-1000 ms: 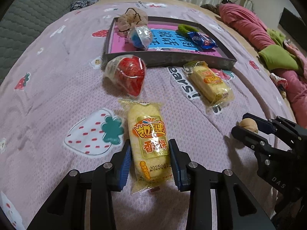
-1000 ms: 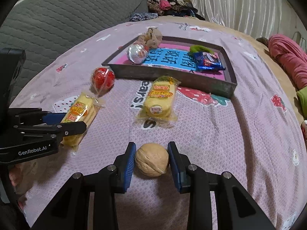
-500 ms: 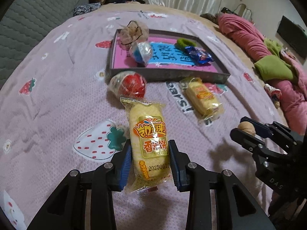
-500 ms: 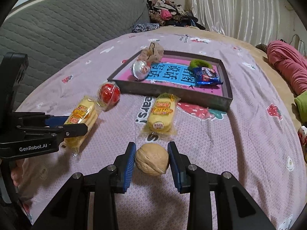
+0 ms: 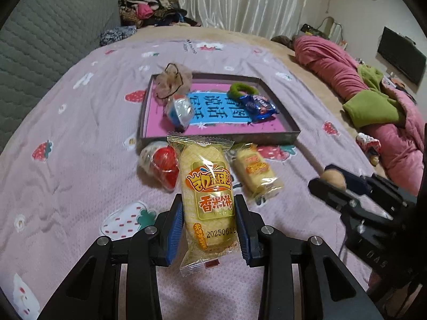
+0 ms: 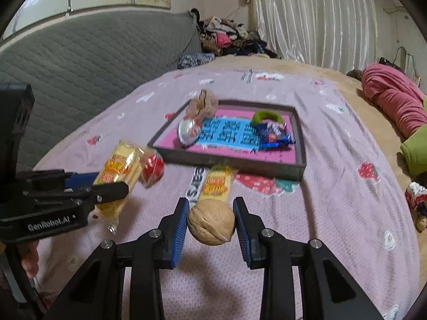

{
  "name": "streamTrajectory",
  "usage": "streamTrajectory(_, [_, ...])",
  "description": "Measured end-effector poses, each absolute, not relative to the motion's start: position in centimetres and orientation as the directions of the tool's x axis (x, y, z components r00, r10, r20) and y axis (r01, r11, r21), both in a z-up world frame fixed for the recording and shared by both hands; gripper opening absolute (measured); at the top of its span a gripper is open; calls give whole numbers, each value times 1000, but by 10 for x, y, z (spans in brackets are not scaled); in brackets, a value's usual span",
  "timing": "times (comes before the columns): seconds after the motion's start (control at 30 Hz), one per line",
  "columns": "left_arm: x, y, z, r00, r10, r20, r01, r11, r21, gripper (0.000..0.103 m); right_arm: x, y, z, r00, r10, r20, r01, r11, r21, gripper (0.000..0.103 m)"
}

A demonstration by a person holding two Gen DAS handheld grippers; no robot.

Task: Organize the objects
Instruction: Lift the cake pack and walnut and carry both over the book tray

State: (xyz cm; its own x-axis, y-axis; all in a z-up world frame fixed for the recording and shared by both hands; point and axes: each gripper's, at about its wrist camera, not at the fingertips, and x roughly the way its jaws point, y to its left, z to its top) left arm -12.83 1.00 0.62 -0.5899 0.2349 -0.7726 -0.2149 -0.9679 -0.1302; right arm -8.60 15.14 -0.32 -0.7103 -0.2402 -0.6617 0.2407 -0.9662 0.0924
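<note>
Gripping a yellow snack packet (image 5: 208,200) between the blue pads of the left gripper (image 5: 208,229), lifted above the pink bedspread (image 5: 66,165). Pinching a walnut (image 6: 211,221) in the right gripper (image 6: 211,226), likewise raised, near the tray (image 6: 234,161) lying farther off.

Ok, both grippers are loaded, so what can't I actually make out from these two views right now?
- Left wrist view: part of the red ball is hidden behind the held rice cracker pack.
- Right wrist view: the second cracker pack is partly blocked by the held walnut.
- Right wrist view: print on the tray floor is motion-blurred and unreadable.
- Both views: the person's hands lie outside the frame.
</note>
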Motion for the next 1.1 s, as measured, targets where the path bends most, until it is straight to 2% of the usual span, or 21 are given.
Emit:
streamTrajectory(0.47, [-138,7,56,-661,230,-714,-224,-969,-105,37,-86,161,51,-796,-260,-546,250,-964,95,35])
streamTrajectory(1.1, [-144,-14,76,-721,239,-651,-208,-970,-125,37,-82,159,102,-814,-174,-554,201,-979,11,35])
